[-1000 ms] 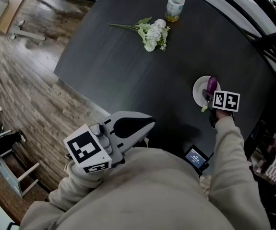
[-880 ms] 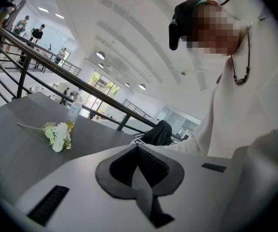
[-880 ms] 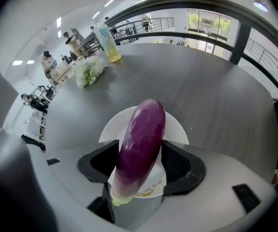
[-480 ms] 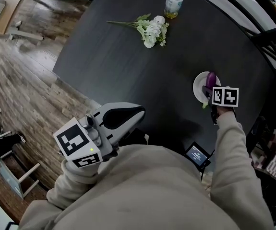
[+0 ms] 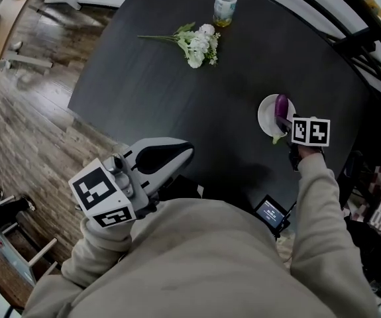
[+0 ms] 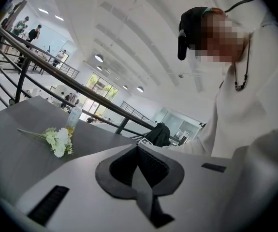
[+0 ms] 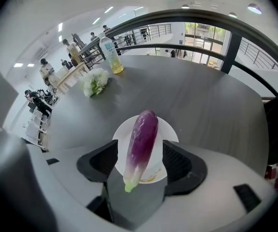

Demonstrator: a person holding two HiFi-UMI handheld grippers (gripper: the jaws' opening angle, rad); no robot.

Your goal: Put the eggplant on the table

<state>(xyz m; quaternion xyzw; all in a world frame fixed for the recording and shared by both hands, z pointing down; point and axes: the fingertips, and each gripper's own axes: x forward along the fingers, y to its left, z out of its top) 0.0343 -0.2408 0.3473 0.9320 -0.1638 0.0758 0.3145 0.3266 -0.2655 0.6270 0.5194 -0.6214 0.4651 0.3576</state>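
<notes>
A purple eggplant (image 5: 281, 105) with a green stem lies on a small white plate (image 5: 267, 114) at the right side of the dark round table (image 5: 177, 91). My right gripper (image 5: 285, 128) hangs just above it, pointing steeply down, under its marker cube (image 5: 311, 131). In the right gripper view the eggplant (image 7: 142, 141) lies between the wide open jaws, and white plate (image 7: 120, 138) shows on both sides between it and the pads. My left gripper (image 5: 182, 153) is shut and holds nothing, close to my body off the table's near edge; the left gripper view shows the same shut gripper (image 6: 138, 147).
A bunch of white flowers (image 5: 193, 46) and a clear bottle (image 5: 224, 5) with yellow liquid stand at the table's far side. A small screen (image 5: 272, 213) sits by the near edge under my right arm. Wooden floor (image 5: 31, 124) lies left of the table, a black railing (image 5: 356, 42) to the right.
My right gripper has lifted a little above the plate, and the eggplant stays lying on it. My left gripper has drifted slightly to the left.
</notes>
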